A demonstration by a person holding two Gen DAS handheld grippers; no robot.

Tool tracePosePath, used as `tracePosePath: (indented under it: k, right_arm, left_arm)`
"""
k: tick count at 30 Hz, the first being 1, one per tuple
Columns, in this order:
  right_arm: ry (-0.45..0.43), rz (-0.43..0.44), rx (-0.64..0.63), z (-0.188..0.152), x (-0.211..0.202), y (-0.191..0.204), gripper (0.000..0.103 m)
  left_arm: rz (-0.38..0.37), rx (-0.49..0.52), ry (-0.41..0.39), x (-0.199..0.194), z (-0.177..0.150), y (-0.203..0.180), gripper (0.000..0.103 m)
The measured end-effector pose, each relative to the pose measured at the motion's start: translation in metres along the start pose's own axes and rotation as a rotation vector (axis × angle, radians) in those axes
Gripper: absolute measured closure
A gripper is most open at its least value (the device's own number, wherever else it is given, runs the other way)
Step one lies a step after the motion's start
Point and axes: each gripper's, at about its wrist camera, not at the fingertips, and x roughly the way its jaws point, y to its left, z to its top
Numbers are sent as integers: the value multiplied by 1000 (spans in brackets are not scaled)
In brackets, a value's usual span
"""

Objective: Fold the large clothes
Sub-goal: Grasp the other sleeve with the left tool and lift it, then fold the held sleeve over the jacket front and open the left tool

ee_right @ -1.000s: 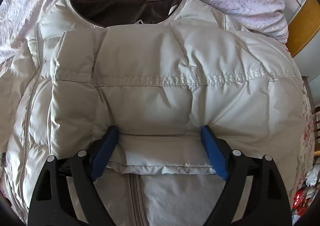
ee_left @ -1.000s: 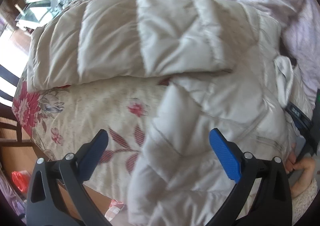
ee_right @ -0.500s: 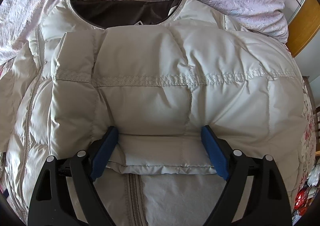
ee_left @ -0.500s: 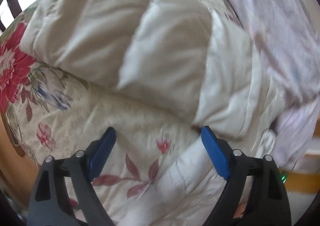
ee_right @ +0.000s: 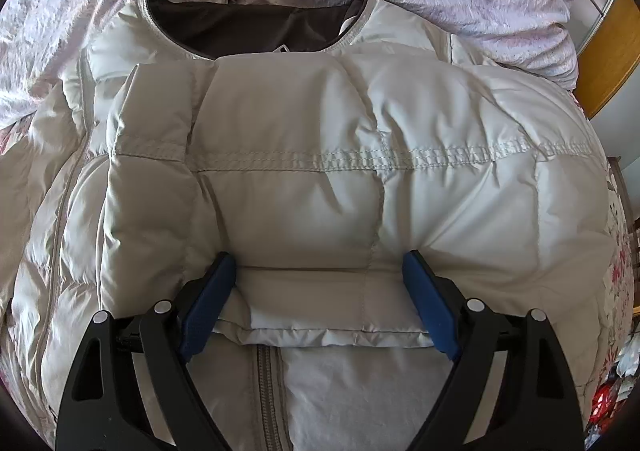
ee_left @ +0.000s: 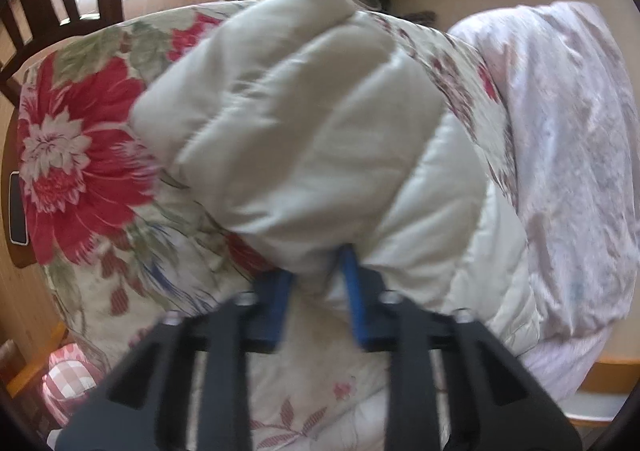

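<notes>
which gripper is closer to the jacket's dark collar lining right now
Right. The right gripper straddles the folded sleeve cuff on the jacket's chest, with the collar lining just beyond. The left gripper is closing on a puffy sleeve; no collar shows in its view.

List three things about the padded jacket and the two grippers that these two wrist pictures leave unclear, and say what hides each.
1. Left wrist view: motion blur. The left gripper is closing on a fold of the padded jacket; which part is unclear.
2. Right wrist view: the folded sleeve covers the jacket front; only a short stretch of zip shows.
3. Right wrist view: whether the wide-open right gripper presses the sleeve cuff is unclear.
</notes>
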Motion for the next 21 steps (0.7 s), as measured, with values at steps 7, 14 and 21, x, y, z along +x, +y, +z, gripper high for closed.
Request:
tracePosePath:
  k: [7, 14, 21]
  right_arm:
    - [-3, 2, -6, -1, 0, 2, 15]
    - [-8, 9, -14, -3, -1, 1, 15]
    - [-6, 14, -15, -6, -1, 3, 15]
  left_arm:
    - [86, 139, -81, -18, -9, -28, 100]
    - [104, 393, -237, -59, -26, -85, 101]
    - [9, 687, -320, -96, -81, -167, 101]
